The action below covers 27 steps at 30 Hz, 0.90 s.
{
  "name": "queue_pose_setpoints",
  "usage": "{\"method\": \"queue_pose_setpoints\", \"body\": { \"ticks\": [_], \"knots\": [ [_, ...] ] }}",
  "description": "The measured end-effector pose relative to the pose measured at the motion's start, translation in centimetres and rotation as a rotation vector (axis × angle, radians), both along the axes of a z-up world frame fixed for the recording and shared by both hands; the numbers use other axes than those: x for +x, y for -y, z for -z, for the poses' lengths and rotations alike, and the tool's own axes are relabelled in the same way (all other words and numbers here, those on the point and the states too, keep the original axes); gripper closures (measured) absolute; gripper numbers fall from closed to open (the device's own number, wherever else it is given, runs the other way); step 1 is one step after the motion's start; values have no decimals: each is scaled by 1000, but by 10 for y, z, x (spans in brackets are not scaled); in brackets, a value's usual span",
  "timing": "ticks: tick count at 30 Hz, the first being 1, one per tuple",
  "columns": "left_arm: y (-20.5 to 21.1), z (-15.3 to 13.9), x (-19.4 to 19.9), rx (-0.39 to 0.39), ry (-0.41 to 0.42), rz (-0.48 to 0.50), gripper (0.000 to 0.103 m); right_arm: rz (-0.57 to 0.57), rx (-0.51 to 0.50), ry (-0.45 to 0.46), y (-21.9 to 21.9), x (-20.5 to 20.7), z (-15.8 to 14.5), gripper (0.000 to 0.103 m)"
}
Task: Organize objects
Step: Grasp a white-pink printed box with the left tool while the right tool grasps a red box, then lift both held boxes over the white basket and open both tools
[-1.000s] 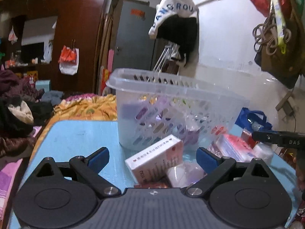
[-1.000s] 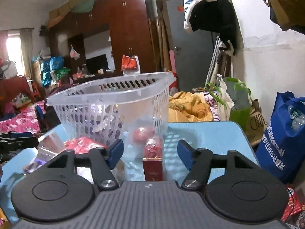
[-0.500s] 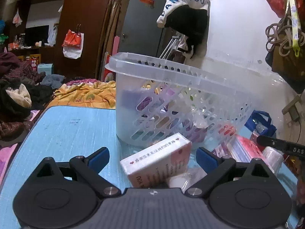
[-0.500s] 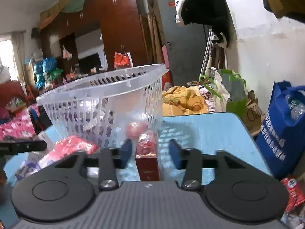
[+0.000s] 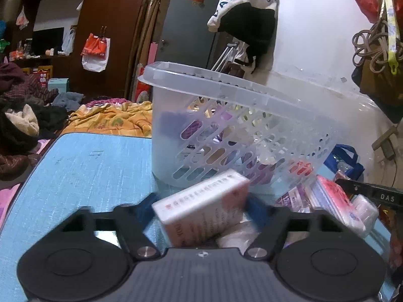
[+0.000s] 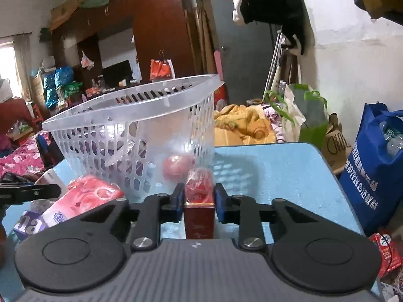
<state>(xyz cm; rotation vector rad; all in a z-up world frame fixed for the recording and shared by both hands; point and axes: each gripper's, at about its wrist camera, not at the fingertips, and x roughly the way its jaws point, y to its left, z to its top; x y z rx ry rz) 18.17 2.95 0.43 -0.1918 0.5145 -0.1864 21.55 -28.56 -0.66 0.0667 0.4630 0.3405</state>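
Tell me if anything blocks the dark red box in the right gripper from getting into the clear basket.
Only the basket's own wall does. It stands tall right behind the dark red box, which the right gripper is shut on, so the box must clear the rim. Nothing covers the open top.

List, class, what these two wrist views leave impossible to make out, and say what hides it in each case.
- Left wrist view: whether the left gripper, its jaws closing, already presses the pink-and-white box; motion blur smears both.
- Left wrist view: what lies in the basket; its frosted, slotted wall shows only coloured patches.
- Right wrist view: the dark red box clamped by the right gripper; its near end is hidden by the gripper body.
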Motion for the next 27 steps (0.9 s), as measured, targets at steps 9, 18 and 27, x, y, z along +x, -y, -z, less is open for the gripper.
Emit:
{"method": "queue_pose_setpoints", "body": {
  "ticks": [9,18,27],
  "knots": [
    [-6,-7,-20,-37,116,0,30,28,22,57,5,-9,-2,76],
    [-17,-7,-29,-123,182,-21,30,44,74,169,10,-25,-6,76],
    [-19,-9,-35,-118,227,-22,30,47,66,185,7,-26,-6,76]
  ]
}}
